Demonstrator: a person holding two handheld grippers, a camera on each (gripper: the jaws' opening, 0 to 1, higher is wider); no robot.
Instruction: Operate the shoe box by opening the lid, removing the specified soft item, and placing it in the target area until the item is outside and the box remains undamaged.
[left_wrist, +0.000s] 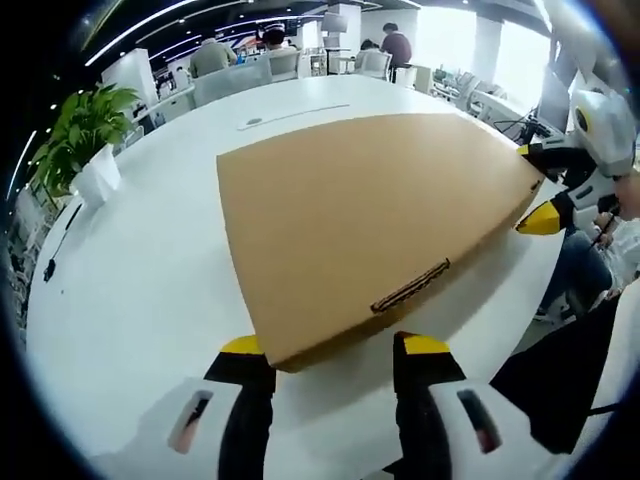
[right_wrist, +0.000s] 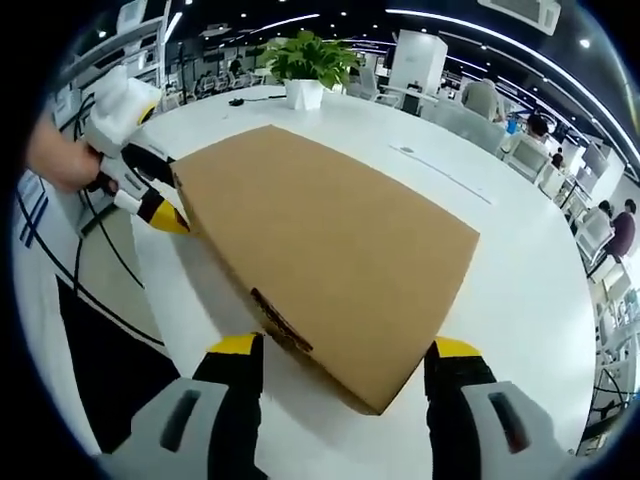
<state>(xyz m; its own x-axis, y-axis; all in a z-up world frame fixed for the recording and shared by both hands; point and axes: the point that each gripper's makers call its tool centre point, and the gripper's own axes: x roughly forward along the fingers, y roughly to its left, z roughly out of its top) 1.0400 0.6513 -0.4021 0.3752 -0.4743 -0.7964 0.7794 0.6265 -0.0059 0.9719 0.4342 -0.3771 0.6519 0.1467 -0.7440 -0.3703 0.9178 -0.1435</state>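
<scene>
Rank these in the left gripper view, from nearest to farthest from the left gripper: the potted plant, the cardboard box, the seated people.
From the left gripper:
1. Cardboard box, directly ahead, its corner between the jaws.
2. Potted plant, far left on the table.
3. Seated people, beyond the table.

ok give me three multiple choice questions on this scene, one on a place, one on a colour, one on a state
1. Where does the potted plant stand?
A. on the white table
B. on the box
C. on the floor

2. What colour are the tips of the left hand-held gripper?
A. red
B. yellow
C. green

3. What state is the shoe box lid in?
A. removed
B. propped open
C. closed flat

Answers: 1 A, the pot sits on the tabletop beyond the box. 2 B, both jaw tips are yellow. 3 C, the lid lies flat, with no interior showing.
</scene>
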